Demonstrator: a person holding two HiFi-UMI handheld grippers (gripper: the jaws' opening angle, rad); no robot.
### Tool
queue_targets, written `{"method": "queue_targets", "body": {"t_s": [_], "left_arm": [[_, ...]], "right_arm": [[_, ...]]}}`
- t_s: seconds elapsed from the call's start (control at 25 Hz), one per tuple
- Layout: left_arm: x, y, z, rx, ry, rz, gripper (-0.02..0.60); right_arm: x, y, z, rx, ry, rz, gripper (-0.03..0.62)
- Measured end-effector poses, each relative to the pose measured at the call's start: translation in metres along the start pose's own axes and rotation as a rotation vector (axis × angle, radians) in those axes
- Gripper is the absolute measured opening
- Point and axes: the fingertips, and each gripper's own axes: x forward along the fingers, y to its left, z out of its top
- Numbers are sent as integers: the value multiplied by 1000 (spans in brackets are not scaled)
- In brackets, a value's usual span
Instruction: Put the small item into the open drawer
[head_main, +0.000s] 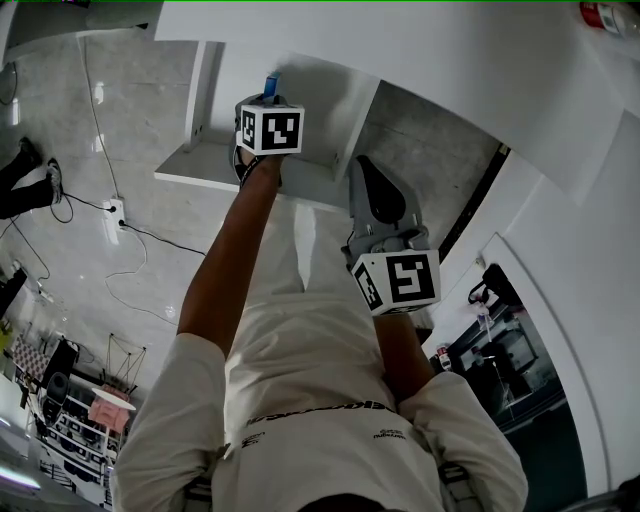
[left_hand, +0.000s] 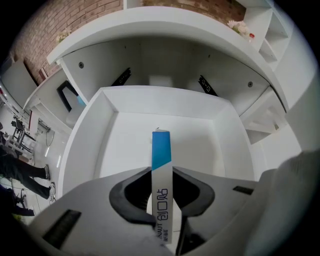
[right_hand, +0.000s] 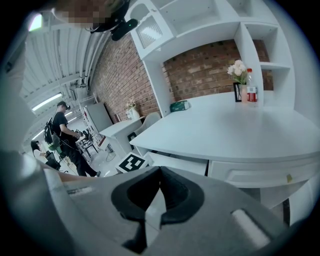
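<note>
Your left gripper (left_hand: 161, 170) points down into the open drawer (left_hand: 90, 145), and its fingers (left_hand: 135, 192) are closed just a little way apart, pinching the small bandage pack (left_hand: 161, 150) from both sides. The pack is thin, blue at the far end and white near the fingers, and it stands straight out from them. It hangs over the white floor of the drawer and looks like it is not touching it yet. The drawer is pulled out from under the desk (left_hand: 165, 25), and nothing else can be seen inside it. Your right gripper (head_main: 363, 168) waits beside the drawer, well apart from the pack. Its fingers (right_hand: 177, 192) are pressed together at the tips and there is nothing between them. So the first part of the job looks done: you have the pack, and you have it above the right place. What is left is small. Bring the pack down a bit more if you want a soft landing, open the left fingers so it drops flat on the drawer floor, and then lift the gripper out. The pack is light and thin, so it may tip or stick to one finger for a moment.
</note>
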Motion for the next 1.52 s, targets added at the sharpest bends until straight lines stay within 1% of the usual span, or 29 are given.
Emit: {"method": "queue_targets", "body": {"t_s": [0.24,0.32,0.44,0.48,0.76,0.92,1.16,1.52], "left_arm": [[5,0,-1,3,7,-1,90],[6,-2,-1,4,5,-9,102],[7,-3,-1,2,-1,-23,150],[6,-3,0,1,-5,-24,156],[-7,-1,7,-2,-28,-19,167],[-20,0,10,-5,-54,-14,167],[-42,3,19,-3,-119,3,167],[-101,-1,30,-21,-198,-10,166]], "right_arm": [[1,-1,-2,5,2,-5,0],[1,-1,-3,7,2,-5,0],[2,1,-4,8,0,-4,0],[1,1,-3,8,-2,-4,0],[-5,4,3,5,-16,-5,0],[-13,9,7,-2,-29,-2,-1],[-23,15,12,-17,-55,1,-2],[-54,35,31,-32,-100,27,0]]}}
